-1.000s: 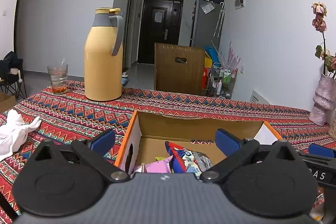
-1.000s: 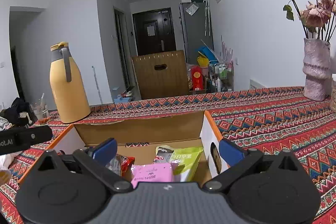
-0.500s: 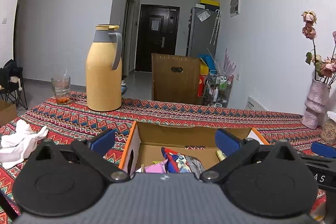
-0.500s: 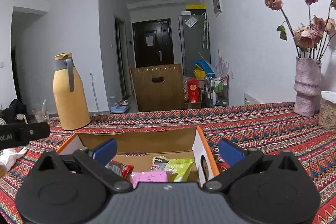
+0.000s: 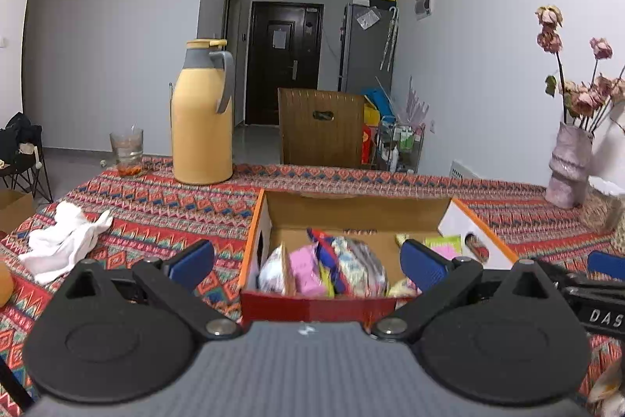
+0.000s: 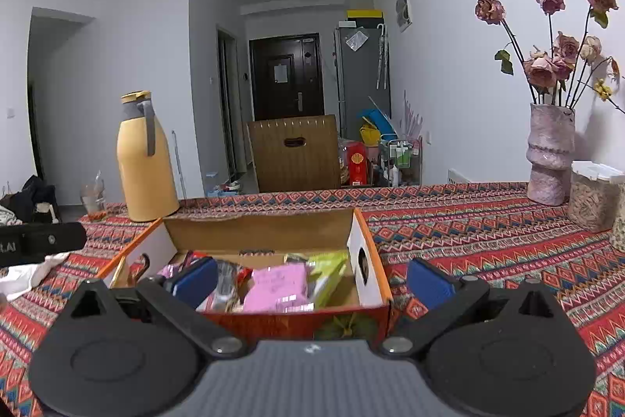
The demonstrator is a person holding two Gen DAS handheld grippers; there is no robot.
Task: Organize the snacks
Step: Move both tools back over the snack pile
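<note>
Snacks (image 5: 324,264) fill the open cardboard box (image 5: 351,210) on the table (image 5: 175,210) at my twelve o'clock; my left claw (image 5: 308,260) and right claw (image 6: 312,278) gape wide, empty.

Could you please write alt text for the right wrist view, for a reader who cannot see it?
The open right gripper faces an open cardboard box holding snack packets, including a pink packet and a green one, on a red patterned tablecloth. A yellow thermos jug stands behind on the left.
</note>
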